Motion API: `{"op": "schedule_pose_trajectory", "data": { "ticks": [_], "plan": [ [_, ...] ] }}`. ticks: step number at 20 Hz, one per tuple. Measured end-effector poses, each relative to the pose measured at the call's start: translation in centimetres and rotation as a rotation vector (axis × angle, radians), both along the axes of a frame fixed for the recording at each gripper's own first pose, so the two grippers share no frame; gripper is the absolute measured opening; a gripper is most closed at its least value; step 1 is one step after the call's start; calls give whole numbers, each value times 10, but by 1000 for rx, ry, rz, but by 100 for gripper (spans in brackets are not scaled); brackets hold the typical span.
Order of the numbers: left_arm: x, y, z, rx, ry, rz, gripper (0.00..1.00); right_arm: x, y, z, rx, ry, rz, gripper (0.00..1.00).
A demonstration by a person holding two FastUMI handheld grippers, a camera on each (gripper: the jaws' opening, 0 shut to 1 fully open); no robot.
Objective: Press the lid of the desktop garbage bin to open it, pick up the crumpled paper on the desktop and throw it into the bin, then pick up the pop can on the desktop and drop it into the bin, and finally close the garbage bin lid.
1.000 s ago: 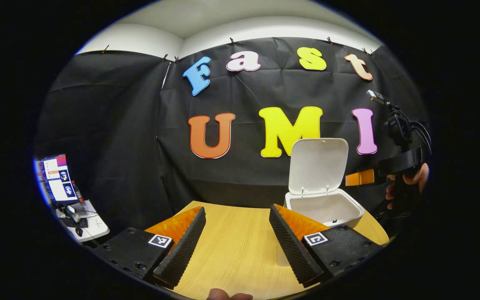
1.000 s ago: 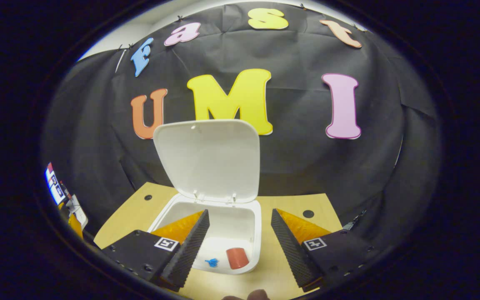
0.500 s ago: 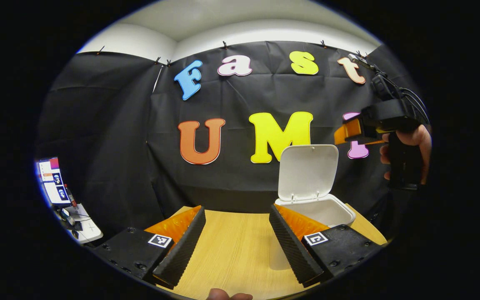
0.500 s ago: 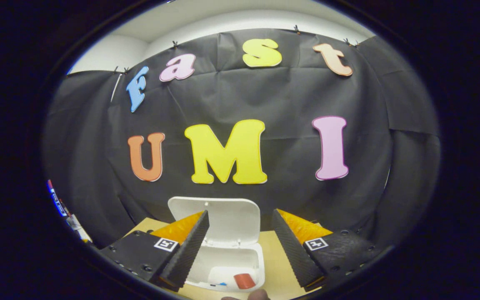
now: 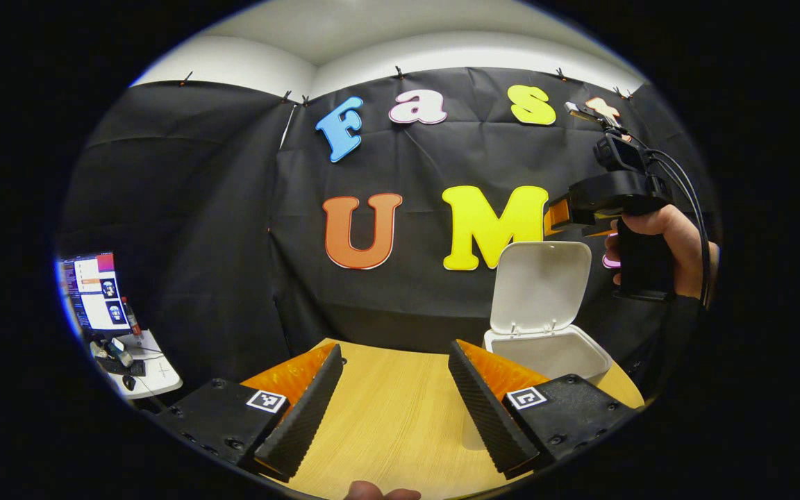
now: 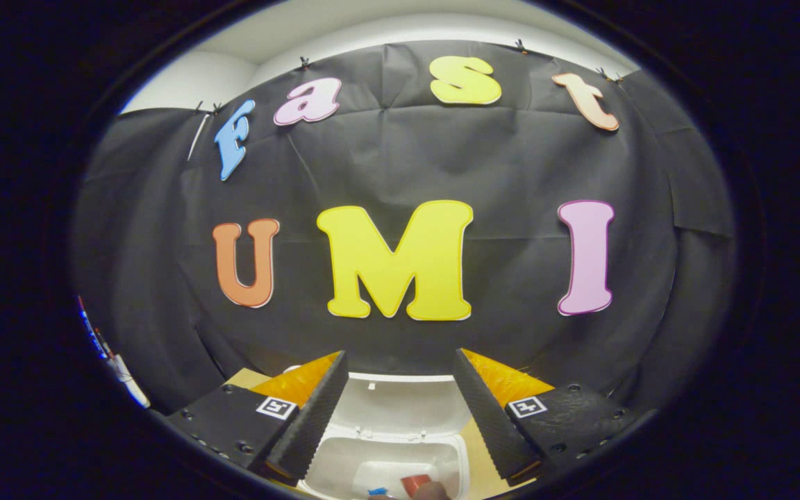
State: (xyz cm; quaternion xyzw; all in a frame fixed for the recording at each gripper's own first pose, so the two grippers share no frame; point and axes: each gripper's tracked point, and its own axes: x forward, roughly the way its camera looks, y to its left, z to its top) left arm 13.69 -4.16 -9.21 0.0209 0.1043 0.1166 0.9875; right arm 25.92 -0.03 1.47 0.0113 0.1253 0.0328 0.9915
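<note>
Bin [image 5: 560, 351] and lid [image 5: 540, 285]: smooth white plastic, matt. Table [image 5: 393, 410]: pale wood grain, satin finish. Left gripper's fingers [image 5: 306, 410]: ribbed, matt pads.

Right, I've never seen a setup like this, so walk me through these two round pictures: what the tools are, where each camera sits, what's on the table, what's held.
A person holds a two-finger gripper in each hand; a fisheye camera rides on each and looks along its fingers. The left gripper view shows the left gripper, open and empty, above the light wooden table. To the right on the table stands the white plastic desktop bin, its hinged lid raised. Above it a hand holds the right gripper. The right gripper view looks down past its own open, empty fingers into that bin, where a reddish can-like object lies.
</note>
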Motion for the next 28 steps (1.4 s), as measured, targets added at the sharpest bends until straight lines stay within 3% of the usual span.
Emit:
{"op": "schedule_pose_trajectory", "data": {
  "ticks": [8,15,22,28],
  "plan": [
    [-2,8,-1,6,9,4,99,0,-2,-11,24,28,-24,96],
    [2,-4,-3,-10,1,-60,99,-55,-3,-28,22,67,-26,94],
    [11,-22,-2,-18,-9,-141,99,-114,-12,-106,25,235,-43,95],
    [12,-30,-3,-14,-9,-173,99,-130,-17,-160,-20,322,-37,96]
  ]
}}
